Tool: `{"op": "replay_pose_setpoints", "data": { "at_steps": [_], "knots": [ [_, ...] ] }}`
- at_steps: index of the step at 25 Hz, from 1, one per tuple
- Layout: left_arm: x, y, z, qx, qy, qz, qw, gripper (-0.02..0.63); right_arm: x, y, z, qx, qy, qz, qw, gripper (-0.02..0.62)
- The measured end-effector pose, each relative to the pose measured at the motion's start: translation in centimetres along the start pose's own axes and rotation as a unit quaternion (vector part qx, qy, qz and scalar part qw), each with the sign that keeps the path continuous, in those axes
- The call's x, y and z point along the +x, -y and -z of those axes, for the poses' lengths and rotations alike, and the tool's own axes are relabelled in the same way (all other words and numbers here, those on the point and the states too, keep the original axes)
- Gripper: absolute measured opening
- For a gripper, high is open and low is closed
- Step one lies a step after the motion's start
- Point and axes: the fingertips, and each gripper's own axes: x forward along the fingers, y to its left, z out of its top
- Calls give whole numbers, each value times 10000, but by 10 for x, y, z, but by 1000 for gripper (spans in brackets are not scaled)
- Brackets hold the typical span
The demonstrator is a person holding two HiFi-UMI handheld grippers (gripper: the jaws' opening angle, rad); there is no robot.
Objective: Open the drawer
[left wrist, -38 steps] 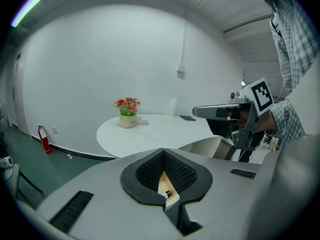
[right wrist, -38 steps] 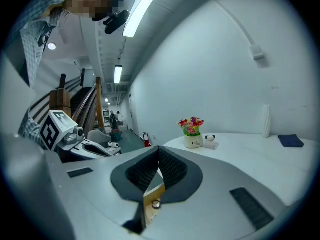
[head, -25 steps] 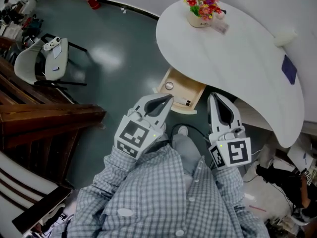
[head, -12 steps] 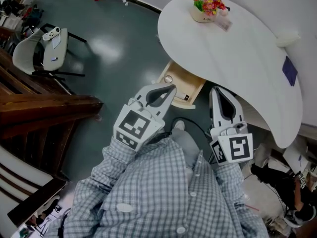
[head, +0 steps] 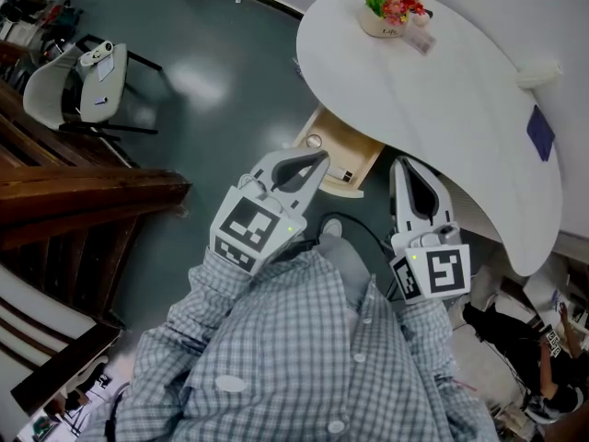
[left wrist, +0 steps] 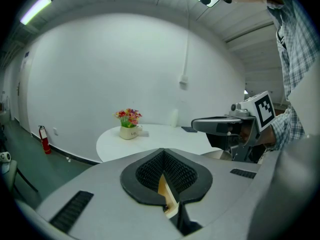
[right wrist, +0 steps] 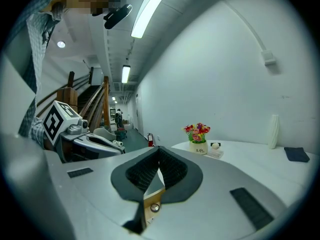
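Observation:
A light wooden drawer (head: 342, 157) stands pulled out from under the near edge of the round white table (head: 442, 90). A small round thing (head: 314, 141) lies inside it. My left gripper (head: 318, 160) hovers just short of the drawer's front, its jaws shut and empty. My right gripper (head: 405, 165) is beside it at the table's edge, also shut on nothing. In the left gripper view the pads (left wrist: 150, 171) meet, with a strip of the drawer (left wrist: 169, 194) showing under them. The right gripper view shows the same: closed pads (right wrist: 172, 171) over the drawer (right wrist: 150, 211).
A flower pot (head: 390, 9), a white roll (head: 537, 72) and a dark blue cloth (head: 538, 132) sit on the table. A chair (head: 87, 95) and dark wooden stairs (head: 83, 196) stand at the left. A black cable (head: 363, 233) runs across the floor by my feet.
Both grippers keep their places and stay shut. Only the head view has drifted a little.

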Motion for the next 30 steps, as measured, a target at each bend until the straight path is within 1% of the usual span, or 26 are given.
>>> {"op": "replay_pose_setpoints", "data": {
  "at_steps": [30],
  "knots": [
    [1,5,2,11,6,76,10000,6,-1,-6,6,-55,-79,-36,9999,9]
  ]
}}
